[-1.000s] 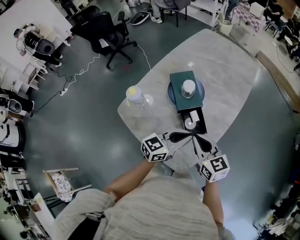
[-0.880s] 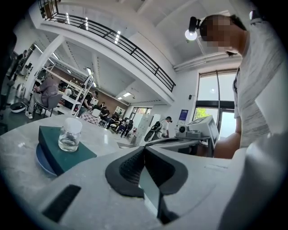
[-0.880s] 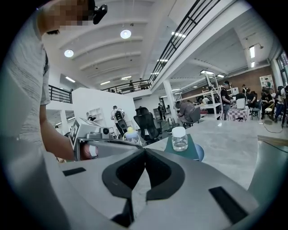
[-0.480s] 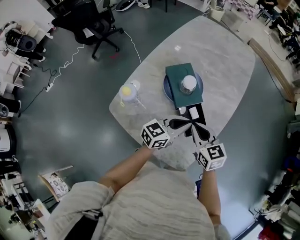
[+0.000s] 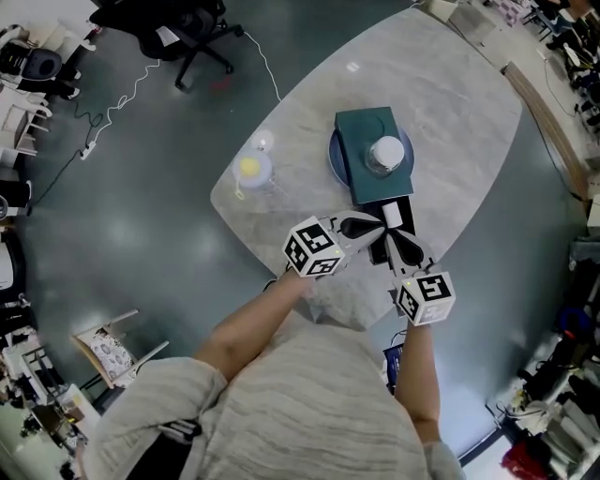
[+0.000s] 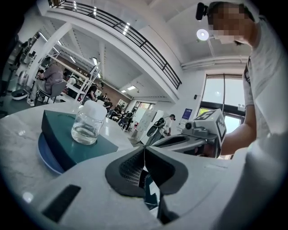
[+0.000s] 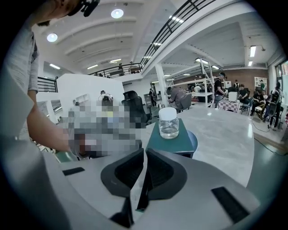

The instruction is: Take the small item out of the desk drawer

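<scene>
A dark teal drawer box (image 5: 366, 150) sits on a blue plate (image 5: 336, 171) with a white-lidded glass jar (image 5: 387, 153) on top. Its black drawer (image 5: 403, 208) is pulled out toward me and holds a small white item (image 5: 392, 217). My left gripper (image 5: 377, 227) and right gripper (image 5: 394, 238) are both shut and empty, tips close together over the drawer's near part. In the left gripper view, the left gripper (image 6: 144, 152) points past the jar (image 6: 87, 123). The right gripper (image 7: 145, 155) faces the jar (image 7: 168, 122) and the box (image 7: 173, 140); the drawer is hidden there.
The oval grey marble table (image 5: 450, 112) also carries a clear bottle with a yellow cap (image 5: 251, 171) at its left edge. An office chair (image 5: 192, 23) and cables are on the floor beyond. The table's near edge is just below my grippers.
Both grippers have moved forward and down, from just before the drawer's front to over the open drawer, now covering its near end. Both stayed shut.
</scene>
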Demonstrator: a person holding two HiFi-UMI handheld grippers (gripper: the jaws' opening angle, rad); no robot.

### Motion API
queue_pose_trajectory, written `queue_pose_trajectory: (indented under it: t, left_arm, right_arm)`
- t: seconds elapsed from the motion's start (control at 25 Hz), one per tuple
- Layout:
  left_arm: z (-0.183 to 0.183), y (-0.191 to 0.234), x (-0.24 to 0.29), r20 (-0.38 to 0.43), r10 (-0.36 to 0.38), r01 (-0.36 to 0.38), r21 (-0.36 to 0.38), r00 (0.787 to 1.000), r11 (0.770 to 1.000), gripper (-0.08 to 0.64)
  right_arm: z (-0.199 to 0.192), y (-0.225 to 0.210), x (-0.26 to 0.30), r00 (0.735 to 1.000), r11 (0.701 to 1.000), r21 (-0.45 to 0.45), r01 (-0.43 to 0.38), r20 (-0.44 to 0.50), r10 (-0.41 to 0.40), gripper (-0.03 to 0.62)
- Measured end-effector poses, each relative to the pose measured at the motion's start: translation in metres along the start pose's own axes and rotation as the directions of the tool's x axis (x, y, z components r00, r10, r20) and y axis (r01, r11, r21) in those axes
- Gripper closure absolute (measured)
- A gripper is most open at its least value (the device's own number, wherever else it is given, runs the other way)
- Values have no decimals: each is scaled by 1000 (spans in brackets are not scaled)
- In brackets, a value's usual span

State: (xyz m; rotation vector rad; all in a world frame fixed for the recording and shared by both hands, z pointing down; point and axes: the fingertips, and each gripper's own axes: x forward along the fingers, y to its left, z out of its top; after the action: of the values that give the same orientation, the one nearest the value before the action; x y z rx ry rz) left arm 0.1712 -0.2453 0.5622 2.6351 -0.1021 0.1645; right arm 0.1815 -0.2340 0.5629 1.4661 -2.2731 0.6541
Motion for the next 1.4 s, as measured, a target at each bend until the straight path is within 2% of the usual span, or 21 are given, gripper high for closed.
queue_pose_trajectory:
  t: [0.32, 0.36, 0.44, 0.48, 0.72, 1.0, 1.4]
  left_arm:
    - [-16, 13, -8, 7, 32, -32, -58, 999, 998, 545]
    - [-18, 14, -9, 6, 31, -31, -60, 999, 998, 545]
    - [-19, 16, -12, 6, 29, -29, -62, 1000, 998, 545]
    - [-19, 16, -14, 7, 29, -29, -64, 1000, 998, 545]
    - [-19, 22, -17, 14, 31, -30, -80, 999, 996, 545]
    - [-25, 25, -18, 10, 22, -21, -95, 1000, 995, 545]
    - [-26, 27, -24, 6, 15, -14, -114, 1000, 993, 545]
  right_arm:
    - [-33, -16, 21, 984, 998, -58, 34, -174, -43, 578]
    - [-37, -18, 24, 981, 997, -58, 44, -186, -54, 570]
    - [-42, -22, 28, 975, 996, -59, 64, -209, -75, 500]
    - [-44, -24, 30, 971, 995, -61, 75, -222, -86, 486]
    - [-57, -36, 44, 940, 990, -77, 121, -311, -139, 434]
    - [-67, -53, 63, 898, 973, -108, 206, -374, -232, 411]
    - [-79, -68, 81, 850, 966, -114, 234, -459, -260, 394]
